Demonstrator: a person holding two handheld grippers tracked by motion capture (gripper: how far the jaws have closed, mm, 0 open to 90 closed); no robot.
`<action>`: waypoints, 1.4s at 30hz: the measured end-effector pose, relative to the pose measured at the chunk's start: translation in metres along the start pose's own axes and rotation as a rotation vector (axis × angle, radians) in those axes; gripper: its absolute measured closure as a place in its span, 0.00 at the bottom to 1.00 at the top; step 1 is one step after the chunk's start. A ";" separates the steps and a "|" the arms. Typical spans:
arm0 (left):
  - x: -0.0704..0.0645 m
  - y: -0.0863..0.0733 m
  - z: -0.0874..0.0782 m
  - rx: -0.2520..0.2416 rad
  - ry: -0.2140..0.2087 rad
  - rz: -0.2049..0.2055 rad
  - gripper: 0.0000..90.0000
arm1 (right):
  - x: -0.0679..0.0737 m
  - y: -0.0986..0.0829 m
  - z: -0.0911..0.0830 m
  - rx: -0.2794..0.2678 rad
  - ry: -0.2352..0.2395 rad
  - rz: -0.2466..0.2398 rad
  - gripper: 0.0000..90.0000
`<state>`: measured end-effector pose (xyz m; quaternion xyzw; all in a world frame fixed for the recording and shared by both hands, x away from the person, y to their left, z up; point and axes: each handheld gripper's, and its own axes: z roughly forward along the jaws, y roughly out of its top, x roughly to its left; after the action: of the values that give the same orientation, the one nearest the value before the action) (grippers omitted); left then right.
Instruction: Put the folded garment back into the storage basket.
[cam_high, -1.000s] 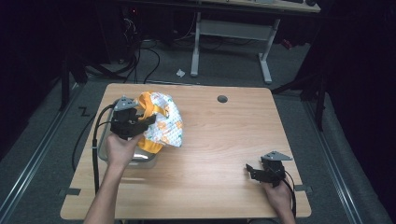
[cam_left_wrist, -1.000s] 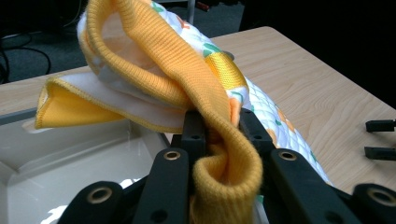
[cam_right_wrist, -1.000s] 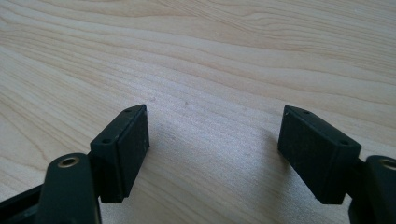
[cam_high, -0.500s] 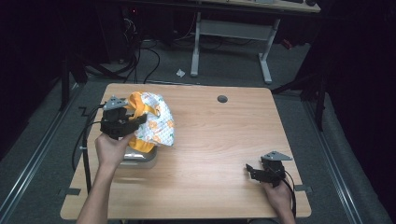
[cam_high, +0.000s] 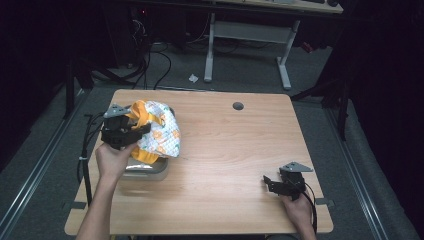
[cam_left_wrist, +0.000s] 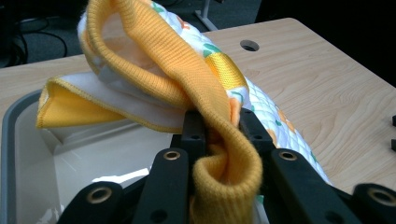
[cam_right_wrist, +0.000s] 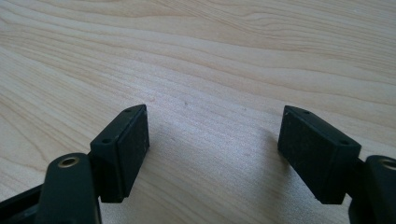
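Left gripper view shows the small quilted white garment with orange ribbed trim pinched by its cuff in the left gripper, hanging over the grey plastic tub just beneath, so lowering it in seems left. Well off on the pale wooden table, the right gripper rests with jaws apart, dark floor and cables beyond.

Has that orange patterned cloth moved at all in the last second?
Yes. The cloth, pinched by the left gripper, has shifted left, away from the table's round hole.
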<state>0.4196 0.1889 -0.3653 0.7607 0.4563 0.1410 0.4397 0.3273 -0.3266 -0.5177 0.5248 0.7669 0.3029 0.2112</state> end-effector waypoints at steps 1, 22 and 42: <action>0.001 -0.001 0.000 0.003 -0.001 -0.002 0.85 | 0.000 0.000 0.000 0.000 0.000 -0.001 0.28; 0.024 -0.020 0.021 0.076 0.014 -0.037 0.84 | 0.000 0.000 0.000 0.000 0.000 -0.001 0.28; 0.039 -0.034 0.044 0.182 0.067 -0.029 0.84 | 0.000 0.000 0.000 0.000 0.000 0.001 0.28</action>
<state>0.4484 0.2032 -0.4250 0.7856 0.4926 0.1177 0.3553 0.3274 -0.3265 -0.5177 0.5251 0.7668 0.3030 0.2109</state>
